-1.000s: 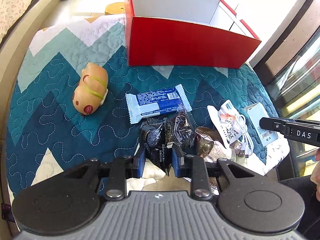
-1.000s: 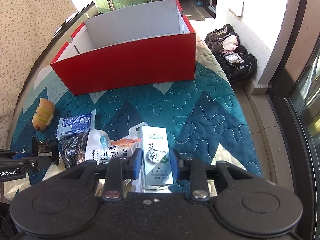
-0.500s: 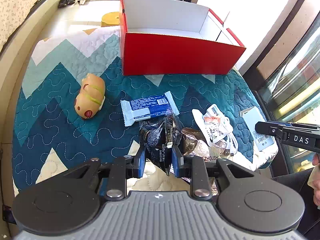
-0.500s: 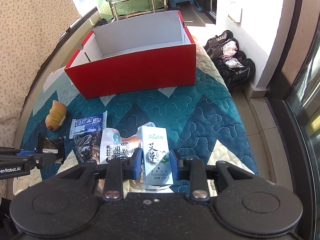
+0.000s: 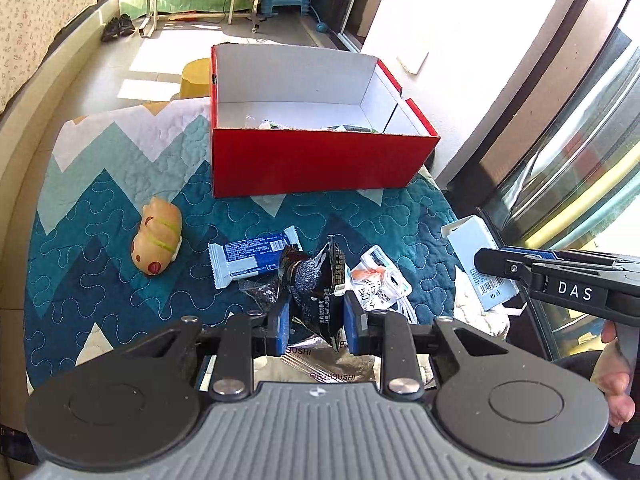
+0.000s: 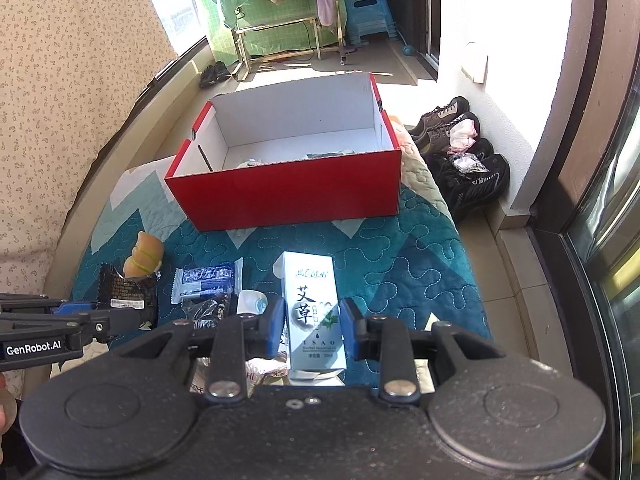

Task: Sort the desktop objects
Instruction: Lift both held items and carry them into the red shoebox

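Sunny balcony-type room, tiled floor (image 6: 516,280) w/ hard bright sun patches. Landmark = metal drying rack (image 6: 280,40) at the far end: green cloth over it, clothes hanging on top. Blue plastic stools (image 6: 366,12) stacked just right of the rack, a pair of dark shoes (image 6: 214,74) on the floor to its left. Floral curtain (image 6: 72,80) runs along the wall left of the rack. More shoes (image 6: 460,152) piled by the white wall (image 6: 500,80), nearer than the rack & to its right. Glass sliding door (image 5: 568,140) closer still on that side.
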The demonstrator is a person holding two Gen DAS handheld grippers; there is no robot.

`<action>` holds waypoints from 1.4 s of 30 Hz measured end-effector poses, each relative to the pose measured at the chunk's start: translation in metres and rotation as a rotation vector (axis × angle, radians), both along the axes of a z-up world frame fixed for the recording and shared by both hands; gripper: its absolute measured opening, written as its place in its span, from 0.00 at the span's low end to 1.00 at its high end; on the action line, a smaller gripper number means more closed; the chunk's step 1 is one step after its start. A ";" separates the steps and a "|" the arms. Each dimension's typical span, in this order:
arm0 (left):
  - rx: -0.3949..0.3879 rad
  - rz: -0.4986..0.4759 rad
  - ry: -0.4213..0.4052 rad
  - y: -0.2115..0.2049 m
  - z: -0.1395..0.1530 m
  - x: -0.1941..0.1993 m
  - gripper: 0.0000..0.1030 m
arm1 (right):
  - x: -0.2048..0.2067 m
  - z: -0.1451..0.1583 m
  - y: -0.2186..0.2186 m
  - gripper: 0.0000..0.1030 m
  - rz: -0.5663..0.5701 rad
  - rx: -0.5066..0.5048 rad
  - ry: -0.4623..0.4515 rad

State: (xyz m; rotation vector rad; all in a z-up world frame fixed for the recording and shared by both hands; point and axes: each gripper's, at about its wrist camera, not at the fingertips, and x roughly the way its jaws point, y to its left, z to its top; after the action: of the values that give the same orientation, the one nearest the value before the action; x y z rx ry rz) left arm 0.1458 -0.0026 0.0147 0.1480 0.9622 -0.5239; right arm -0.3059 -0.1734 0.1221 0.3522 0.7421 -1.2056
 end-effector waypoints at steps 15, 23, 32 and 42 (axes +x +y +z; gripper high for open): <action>-0.014 -0.059 -0.073 -0.037 0.032 0.030 0.24 | 0.030 0.042 -0.027 0.28 0.031 -0.064 0.025; -0.003 -0.074 -0.110 -0.056 0.042 0.066 0.24 | 0.047 0.056 -0.058 0.28 0.035 -0.089 0.033; 0.032 -0.102 -0.158 -0.078 0.047 0.110 0.24 | 0.066 0.069 -0.098 0.28 0.036 -0.114 0.032; 0.068 -0.131 -0.165 -0.097 0.039 0.163 0.24 | 0.089 0.073 -0.150 0.28 0.034 -0.112 0.043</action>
State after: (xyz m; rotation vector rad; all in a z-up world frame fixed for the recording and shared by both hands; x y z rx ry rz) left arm 0.3090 -0.1001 0.0536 0.3125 0.8123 -0.5905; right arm -0.2174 -0.3233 0.1953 0.2209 0.7117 -1.2204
